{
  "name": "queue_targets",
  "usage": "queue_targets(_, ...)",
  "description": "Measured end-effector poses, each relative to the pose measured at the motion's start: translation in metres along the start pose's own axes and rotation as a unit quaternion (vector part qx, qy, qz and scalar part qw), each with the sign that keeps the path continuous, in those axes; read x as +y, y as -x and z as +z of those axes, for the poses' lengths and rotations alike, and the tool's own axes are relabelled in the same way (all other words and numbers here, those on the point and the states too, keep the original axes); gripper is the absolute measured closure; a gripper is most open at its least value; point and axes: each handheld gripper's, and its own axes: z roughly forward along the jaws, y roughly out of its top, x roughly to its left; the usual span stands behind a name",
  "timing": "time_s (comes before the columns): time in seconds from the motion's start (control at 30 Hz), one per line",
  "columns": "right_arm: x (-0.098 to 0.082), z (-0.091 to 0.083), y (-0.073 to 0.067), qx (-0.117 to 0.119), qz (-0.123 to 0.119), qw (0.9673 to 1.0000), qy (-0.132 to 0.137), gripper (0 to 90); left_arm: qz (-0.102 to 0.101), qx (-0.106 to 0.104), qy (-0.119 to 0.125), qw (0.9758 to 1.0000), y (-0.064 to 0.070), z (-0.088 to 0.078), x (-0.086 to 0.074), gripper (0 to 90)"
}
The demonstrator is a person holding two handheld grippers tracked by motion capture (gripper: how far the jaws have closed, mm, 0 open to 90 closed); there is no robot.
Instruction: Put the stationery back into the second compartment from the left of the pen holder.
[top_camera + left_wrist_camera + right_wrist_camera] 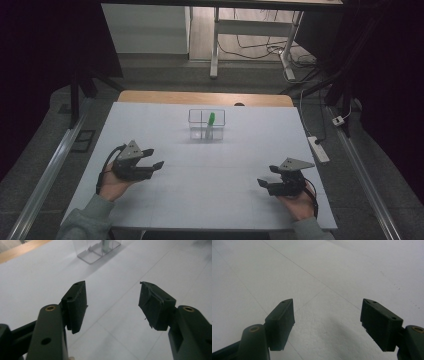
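We see a clear plastic box (206, 124), divided into compartments, standing near the far middle of a white table (210, 200). Inside it a green marker (210, 123) stands upright, leaning a little, its green cap above the rim; we cannot tell exactly which compartment holds it. From the left gripper view, the clear plastic box (96, 251) sits at the top edge, well ahead of the jaws.

Moving outward, the table between the box and the person is bare. The left gripper (155, 158) rests low over the near left part of the table, held in a hand (114, 186), its jaws spread wide with nothing between them. The right gripper (268, 176) sits at the near right, held in the other hand (299, 205), its jaws likewise wide apart and holding nothing. Both are well apart from the box.

We judge that the marker is either already placed in the box or not yet taken out; no handling is under way at this moment.
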Motion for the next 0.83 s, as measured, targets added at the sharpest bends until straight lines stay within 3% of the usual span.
queue_targets(0.4, -0.001, -0.001, 0.002, -0.001, 0.000, 1.0000, -0.001, 27.6, -0.027, 0.014, -0.017, 0.9994, 0.002, -0.011, -0.039, 38.6)
queue_targets(0.83, -0.001, -0.002, 0.002, -0.003, -0.001, 1.0000, 0.002, 27.6, -0.036, 0.011, -0.017, 0.9991, 0.001, -0.012, -0.045, 37.3)
